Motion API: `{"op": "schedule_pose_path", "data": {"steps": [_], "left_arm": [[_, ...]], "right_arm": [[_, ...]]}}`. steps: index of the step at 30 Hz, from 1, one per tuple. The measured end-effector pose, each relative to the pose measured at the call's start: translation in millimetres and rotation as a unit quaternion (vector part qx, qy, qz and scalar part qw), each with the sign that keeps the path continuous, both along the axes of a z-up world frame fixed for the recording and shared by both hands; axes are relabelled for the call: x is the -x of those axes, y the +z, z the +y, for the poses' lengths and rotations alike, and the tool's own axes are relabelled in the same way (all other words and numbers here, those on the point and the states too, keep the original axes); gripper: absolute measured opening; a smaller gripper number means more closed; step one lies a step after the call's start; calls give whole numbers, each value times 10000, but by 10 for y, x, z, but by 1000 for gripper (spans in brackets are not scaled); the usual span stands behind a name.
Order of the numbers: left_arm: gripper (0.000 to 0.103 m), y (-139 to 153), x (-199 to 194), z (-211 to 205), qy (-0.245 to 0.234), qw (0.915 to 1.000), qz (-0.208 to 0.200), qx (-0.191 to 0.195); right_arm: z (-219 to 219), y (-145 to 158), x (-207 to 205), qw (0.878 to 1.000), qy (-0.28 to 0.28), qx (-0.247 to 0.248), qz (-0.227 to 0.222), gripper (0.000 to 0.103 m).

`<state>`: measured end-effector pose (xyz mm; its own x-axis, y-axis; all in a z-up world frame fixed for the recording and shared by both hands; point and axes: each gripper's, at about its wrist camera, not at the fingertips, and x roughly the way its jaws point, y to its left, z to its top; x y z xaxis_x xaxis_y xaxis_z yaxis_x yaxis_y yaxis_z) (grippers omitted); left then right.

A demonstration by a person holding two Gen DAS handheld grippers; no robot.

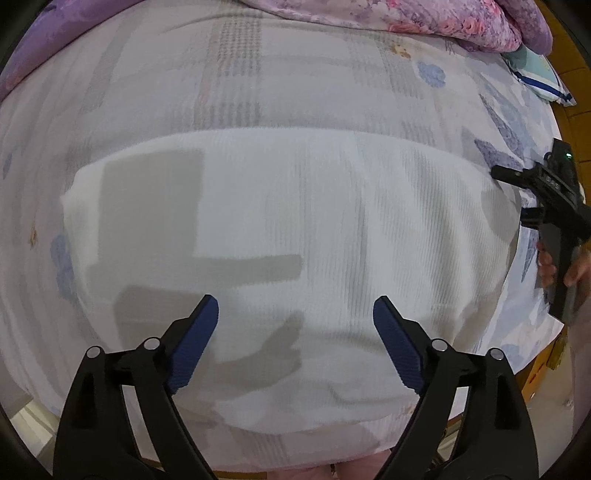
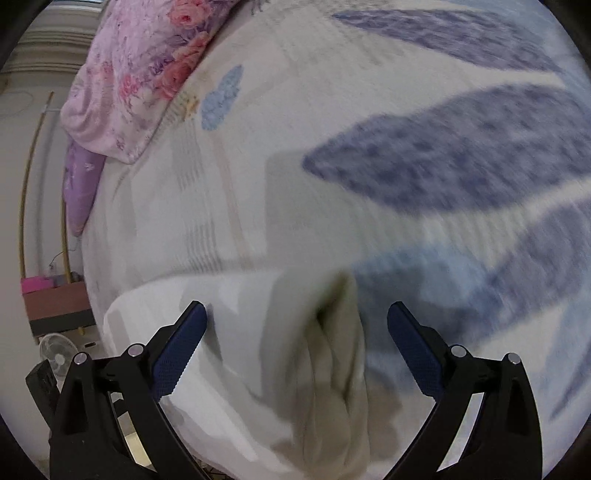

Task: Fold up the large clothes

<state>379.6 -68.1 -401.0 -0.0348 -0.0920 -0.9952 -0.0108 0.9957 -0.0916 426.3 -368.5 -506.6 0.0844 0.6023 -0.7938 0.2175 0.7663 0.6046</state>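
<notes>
A white ribbed garment (image 1: 280, 229) lies folded flat in a wide rectangle on the bed. My left gripper (image 1: 295, 314) is open and empty, hovering above the garment's near half. My right gripper (image 2: 297, 321) is open and empty, with the garment's bunched right edge (image 2: 332, 369) below and between its fingers. The right gripper also shows in the left wrist view (image 1: 517, 195) at the garment's right end, held by a hand.
The bed sheet (image 1: 295, 85) is pale with blue leaf prints. A pink floral quilt (image 1: 406, 18) lies at the far side. A light blue pillow (image 1: 543, 77) sits far right. A fan (image 2: 57, 354) and low furniture stand beside the bed.
</notes>
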Motion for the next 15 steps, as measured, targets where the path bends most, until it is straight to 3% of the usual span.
{"op": "schedule_pose_path", "data": {"steps": [4, 7, 9, 11, 15], "left_arm": [[87, -84, -92, 15, 5, 10000, -2, 13], [87, -133, -92, 49, 77, 10000, 18, 32], [87, -164, -73, 72, 148, 9998, 36, 152], [87, -178, -45, 95, 238, 9996, 52, 160], [87, -156, 20, 142, 418, 9987, -48, 278]], "right_arm": [[67, -84, -68, 9996, 206, -142, -102, 97], [154, -169, 106, 9902, 296, -1354, 165, 97], [268, -211, 276, 9890, 475, -1392, 153, 97], [315, -138, 476, 9914, 349, -1246, -216, 97], [444, -151, 792, 9861, 104, -1659, 13, 96]]}}
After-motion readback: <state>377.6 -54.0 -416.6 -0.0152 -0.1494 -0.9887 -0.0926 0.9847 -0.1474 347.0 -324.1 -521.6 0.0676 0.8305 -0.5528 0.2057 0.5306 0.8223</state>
